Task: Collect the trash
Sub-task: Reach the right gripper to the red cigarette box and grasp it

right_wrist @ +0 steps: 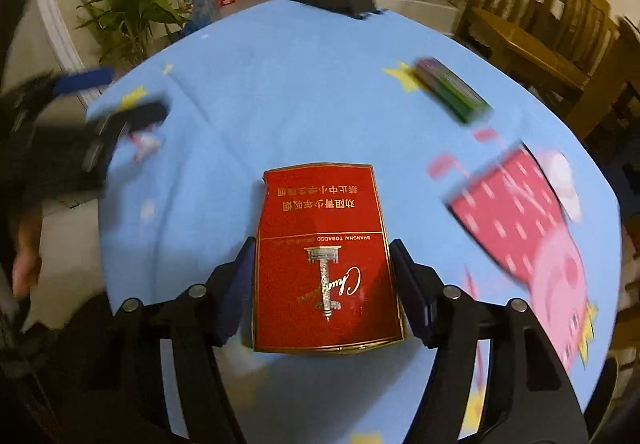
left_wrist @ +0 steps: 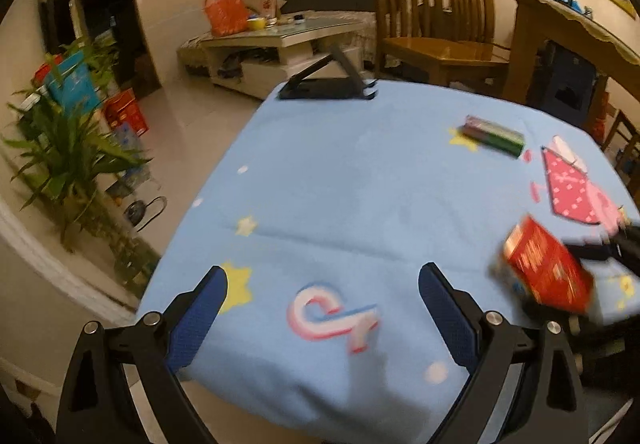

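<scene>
My right gripper [right_wrist: 322, 256] is shut on a red cigarette pack [right_wrist: 326, 264] and holds it above the blue tablecloth [right_wrist: 300, 103]. The pack also shows blurred at the right of the left wrist view [left_wrist: 548, 270]. My left gripper [left_wrist: 322, 288] is open and empty over the near edge of the cloth; it shows blurred at the left of the right wrist view [right_wrist: 120, 99]. A green and purple box [left_wrist: 494, 134] lies on the cloth at the far right, also in the right wrist view [right_wrist: 452, 89].
A black folding stand [left_wrist: 328, 83] sits at the table's far edge. Wooden chairs [left_wrist: 436, 11] stand behind the table on the right. A potted plant [left_wrist: 68, 159] and boxes stand on the floor at left. A low table [left_wrist: 280, 39] lies beyond.
</scene>
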`<state>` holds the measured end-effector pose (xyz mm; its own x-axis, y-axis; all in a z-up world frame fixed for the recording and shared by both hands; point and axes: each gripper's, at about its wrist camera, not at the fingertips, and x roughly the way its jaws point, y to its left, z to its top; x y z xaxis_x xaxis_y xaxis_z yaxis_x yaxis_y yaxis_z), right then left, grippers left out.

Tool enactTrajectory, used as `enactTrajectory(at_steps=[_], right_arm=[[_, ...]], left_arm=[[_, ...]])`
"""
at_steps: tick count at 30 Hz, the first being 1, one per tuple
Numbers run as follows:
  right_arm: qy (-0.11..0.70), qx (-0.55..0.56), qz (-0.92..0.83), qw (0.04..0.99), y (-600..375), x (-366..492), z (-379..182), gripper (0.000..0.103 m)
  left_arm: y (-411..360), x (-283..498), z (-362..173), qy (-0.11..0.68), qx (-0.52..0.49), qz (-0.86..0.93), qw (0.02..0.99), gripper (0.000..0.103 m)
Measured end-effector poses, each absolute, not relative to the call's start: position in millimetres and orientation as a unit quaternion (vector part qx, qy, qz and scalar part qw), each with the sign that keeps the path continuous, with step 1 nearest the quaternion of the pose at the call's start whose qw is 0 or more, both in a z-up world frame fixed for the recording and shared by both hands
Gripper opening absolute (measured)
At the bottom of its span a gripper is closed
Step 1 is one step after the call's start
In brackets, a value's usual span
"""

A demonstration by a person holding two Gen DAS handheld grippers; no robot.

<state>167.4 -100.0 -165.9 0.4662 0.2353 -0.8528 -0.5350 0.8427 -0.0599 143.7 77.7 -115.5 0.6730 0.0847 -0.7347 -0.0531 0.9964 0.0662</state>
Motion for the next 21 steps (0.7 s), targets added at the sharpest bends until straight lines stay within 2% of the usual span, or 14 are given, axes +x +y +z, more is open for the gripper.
enactTrajectory(at_steps=[6, 12, 16, 21], right_arm=[[0.454, -0.049, 0.166, 0.874, -231, 116, -144, 0.064], [0.424, 0.125, 0.121, 0.889, -344, 102, -139, 0.064], [0.411, 0.129, 0.131, 0.893, -358, 101, -129, 0.064], [0.406, 0.122, 0.153, 0.893, -354, 106, -120, 0.065]], left_arm=[[32, 190, -107, 0.409, 0.017, -0.02, 0.912, 0.093], [-39, 269, -104, 0.385, 0.09, -0.133, 0.909, 0.093], [-69, 306, -122, 0.389, 0.165, -0.191, 0.886, 0.093], [-89, 313, -129, 0.394, 0.163, -0.253, 0.868, 0.093]])
